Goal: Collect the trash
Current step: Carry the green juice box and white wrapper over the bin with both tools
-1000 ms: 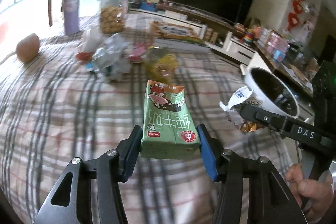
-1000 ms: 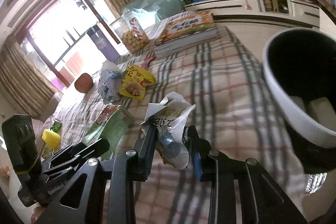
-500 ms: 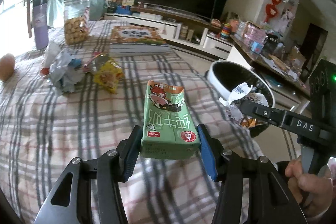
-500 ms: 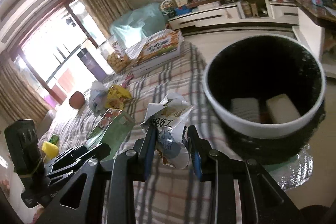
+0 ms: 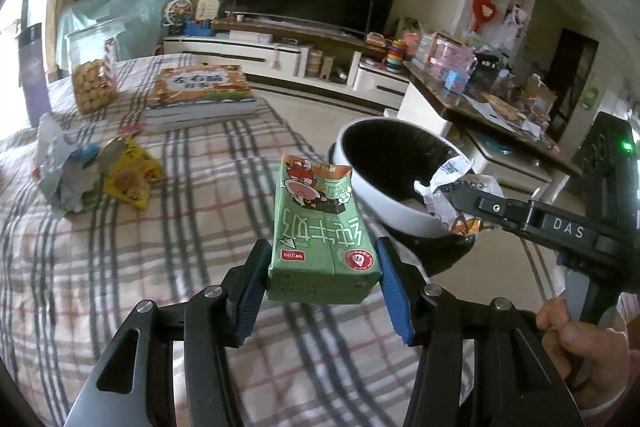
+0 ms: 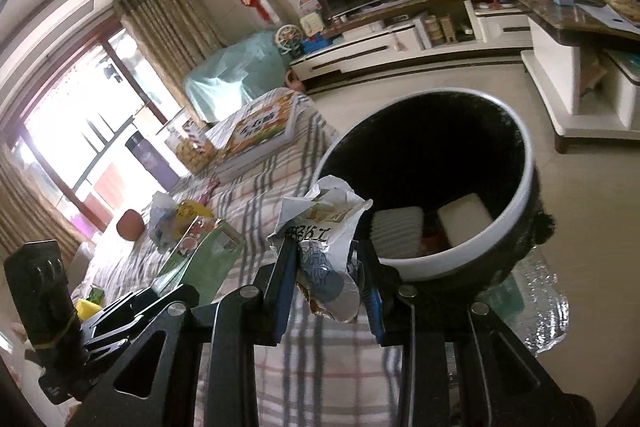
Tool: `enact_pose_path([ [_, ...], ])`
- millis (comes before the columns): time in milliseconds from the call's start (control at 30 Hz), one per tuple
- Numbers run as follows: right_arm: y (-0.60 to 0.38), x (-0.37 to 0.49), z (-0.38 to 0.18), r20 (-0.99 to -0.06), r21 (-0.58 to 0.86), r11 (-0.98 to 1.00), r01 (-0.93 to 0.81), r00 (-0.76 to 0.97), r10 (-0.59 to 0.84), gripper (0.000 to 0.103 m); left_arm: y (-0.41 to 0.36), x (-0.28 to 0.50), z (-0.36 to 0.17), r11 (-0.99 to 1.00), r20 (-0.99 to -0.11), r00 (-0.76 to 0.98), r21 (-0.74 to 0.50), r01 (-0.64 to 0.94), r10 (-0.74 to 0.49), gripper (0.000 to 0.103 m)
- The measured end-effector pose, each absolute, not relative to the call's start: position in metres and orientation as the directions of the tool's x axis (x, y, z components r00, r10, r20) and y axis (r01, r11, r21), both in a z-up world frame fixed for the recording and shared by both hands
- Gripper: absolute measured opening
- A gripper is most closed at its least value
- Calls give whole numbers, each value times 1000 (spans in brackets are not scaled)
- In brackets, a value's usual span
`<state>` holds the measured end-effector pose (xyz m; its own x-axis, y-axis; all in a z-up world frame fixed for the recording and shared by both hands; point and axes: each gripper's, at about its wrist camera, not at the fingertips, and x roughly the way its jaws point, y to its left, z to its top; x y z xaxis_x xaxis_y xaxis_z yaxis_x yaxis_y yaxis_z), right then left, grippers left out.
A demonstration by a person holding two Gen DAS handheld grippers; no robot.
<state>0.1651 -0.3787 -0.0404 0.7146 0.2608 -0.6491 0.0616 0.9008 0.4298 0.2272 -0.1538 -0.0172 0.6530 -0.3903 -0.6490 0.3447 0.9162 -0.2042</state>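
Observation:
My left gripper (image 5: pixel 320 267) is shut on a green milk carton (image 5: pixel 316 223), held above the plaid table edge. My right gripper (image 6: pixel 326 267) is shut on a crumpled white snack wrapper (image 6: pixel 320 227), just in front of the bin's near rim. The round white bin (image 6: pixel 528 187) with a black liner stands beside the table and holds two pale blocks. In the left wrist view the bin (image 5: pixel 384 203) sits right of the carton, with the right gripper (image 5: pixel 460 195) and wrapper (image 5: pixel 448 175) over its rim. The carton also shows in the right wrist view (image 6: pixel 208 255).
On the plaid table (image 5: pixel 80 267) lie a yellow snack bag (image 5: pixel 128 179), a crumpled grey wrapper (image 5: pixel 64 171), a stack of books (image 5: pixel 200 91) and a cookie jar (image 5: pixel 92 75). A TV stand (image 5: pixel 280 51) and a cluttered side table (image 5: pixel 500 99) stand behind.
Both grippers have swung right, off the table's middle toward the bin. The bin now fills more of both views, and the wrapper has reached its rim. Both grips are unchanged.

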Motion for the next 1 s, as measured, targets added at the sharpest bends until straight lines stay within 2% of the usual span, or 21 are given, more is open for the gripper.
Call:
enact_pose_path([
  [1000,-440,183,-36,-657,398,905,147,734,170,31,-224,281,-17,878,-640,628,-167,449,-443,51],
])
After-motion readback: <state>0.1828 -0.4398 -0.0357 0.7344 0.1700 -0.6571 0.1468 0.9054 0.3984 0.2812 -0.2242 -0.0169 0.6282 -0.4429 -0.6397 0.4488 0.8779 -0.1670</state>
